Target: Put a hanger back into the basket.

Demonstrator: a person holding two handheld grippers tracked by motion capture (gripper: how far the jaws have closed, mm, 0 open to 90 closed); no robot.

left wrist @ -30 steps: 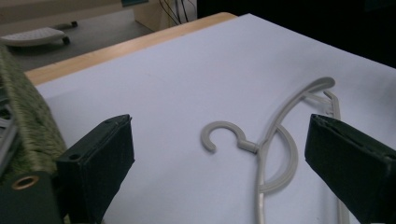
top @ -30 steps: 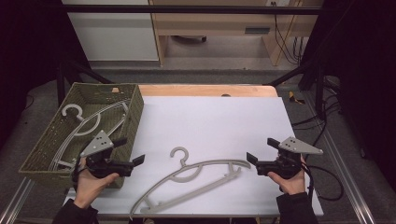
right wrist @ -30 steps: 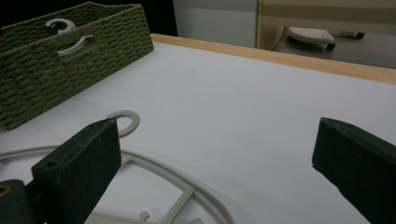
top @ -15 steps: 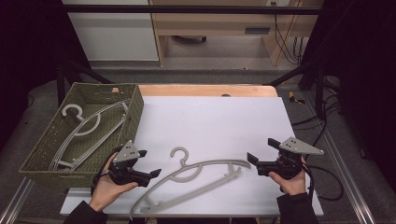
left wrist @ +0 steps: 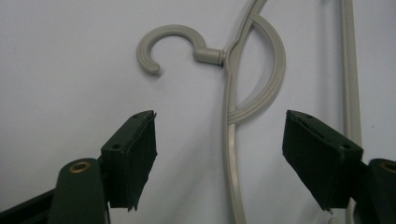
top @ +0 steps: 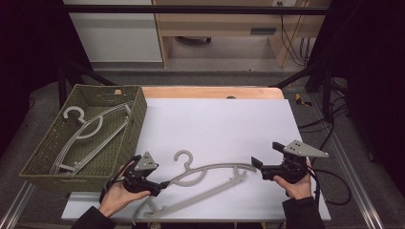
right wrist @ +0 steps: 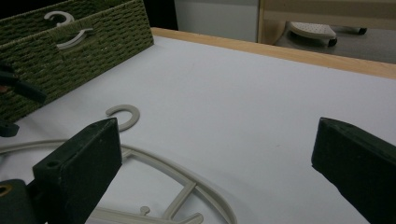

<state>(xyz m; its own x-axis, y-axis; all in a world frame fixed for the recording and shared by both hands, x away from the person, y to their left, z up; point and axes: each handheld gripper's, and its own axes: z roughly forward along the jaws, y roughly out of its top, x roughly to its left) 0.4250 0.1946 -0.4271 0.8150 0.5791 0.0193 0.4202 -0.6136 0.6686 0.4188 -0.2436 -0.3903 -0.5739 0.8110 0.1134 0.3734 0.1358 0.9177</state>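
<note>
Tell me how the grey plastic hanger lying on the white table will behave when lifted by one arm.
The grey plastic hanger looks thin and hollow-framed, so probably light. Its moulded ribs suggest stiffness with slight flex. Gripped off-centre, its long span would likely tilt or swing.

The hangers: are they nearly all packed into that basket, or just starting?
At least one hanger already lies in the green basket. One loose hanger lies flat on the white table. The left gripper is open with its jaws either side of one arm; the right gripper is open near its end. Gripping and moving it remain.

From my left gripper view the hanger (left wrist: 232, 140) runs off the top and bottom edges; my left hand (top: 114, 198) hides its end near the bench's front edge.
</note>
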